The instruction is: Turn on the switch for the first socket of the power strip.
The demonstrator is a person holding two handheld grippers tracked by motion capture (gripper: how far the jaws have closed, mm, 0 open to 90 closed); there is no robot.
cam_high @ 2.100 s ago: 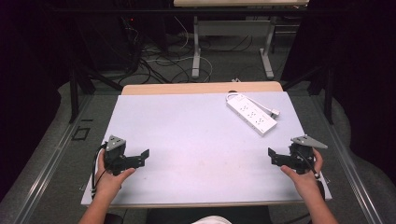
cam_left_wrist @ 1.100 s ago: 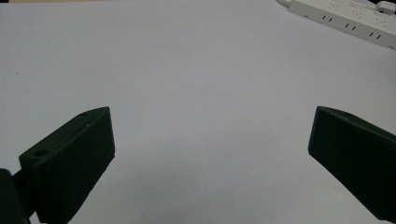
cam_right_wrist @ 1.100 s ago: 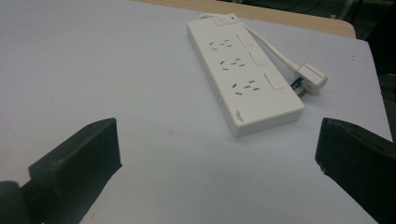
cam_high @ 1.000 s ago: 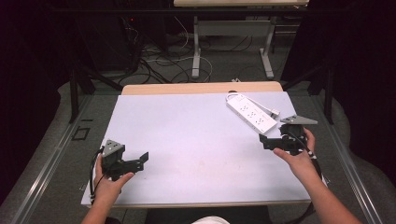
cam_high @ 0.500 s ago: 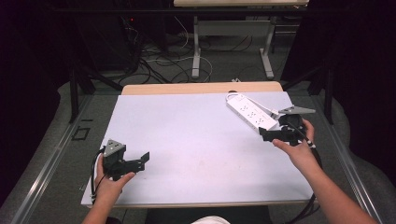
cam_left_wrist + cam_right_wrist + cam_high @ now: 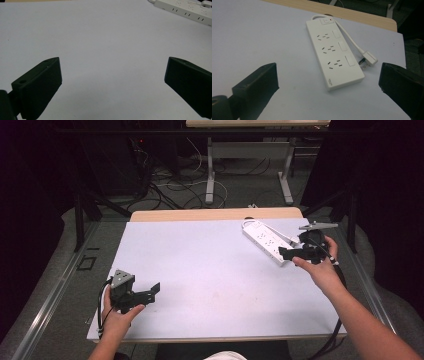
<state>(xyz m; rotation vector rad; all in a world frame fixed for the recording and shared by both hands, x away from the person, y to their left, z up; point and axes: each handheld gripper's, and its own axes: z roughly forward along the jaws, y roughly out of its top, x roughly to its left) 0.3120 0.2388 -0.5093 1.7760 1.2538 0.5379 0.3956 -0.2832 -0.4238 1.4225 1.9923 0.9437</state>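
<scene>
White sheeting covers the table [image 6: 210, 270], with a strip of pale wood showing along its far edge. At the near left corner, the person's left hand [image 6: 117, 317] holds the left gripper [image 6: 150, 293] low over the surface, its grey three-cornered plate on top and its black jaws pointing toward the middle of the table. In the left gripper view those jaws stand wide apart with nothing but bare white surface between them, and the power strip [image 6: 185, 11] lies far off at the upper right. Moving across, the middle of the table is bare. At the far right, the white power strip [image 6: 267, 241] lies at an angle, its cord looping back to a plug [image 6: 369, 58] resting just beside it. The right gripper [image 6: 286, 254], held in the right hand [image 6: 320, 265], hovers at the strip's near end. In the right gripper view its jaws are spread wide, the strip's near end lying between them, apart from both.
</scene>
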